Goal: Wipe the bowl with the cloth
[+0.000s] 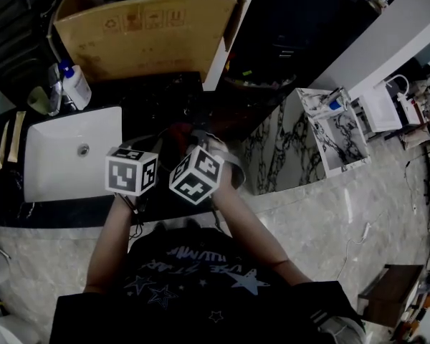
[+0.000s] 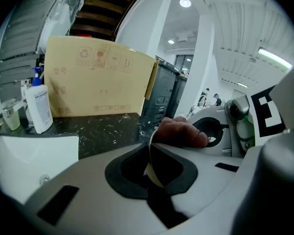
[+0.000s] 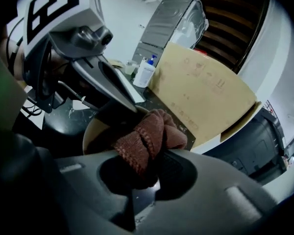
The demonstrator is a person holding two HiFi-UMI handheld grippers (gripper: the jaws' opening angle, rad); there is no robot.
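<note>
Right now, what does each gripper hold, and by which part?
The left gripper pinches the bowl by its thin rim; the right gripper clamps the brown cloth by a bunched fold.

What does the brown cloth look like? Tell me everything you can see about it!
The cloth is reddish-brown and looks soft and nubbly, like a woven towel, with a stitched edge showing. It is scrunched into a thick, folded lump rather than spread flat. The right gripper is shut on its lower part, so the bunched end sticks out beyond it. That end sits at the rim of the tan bowl and seems to press against it, above the dark countertop.
</note>
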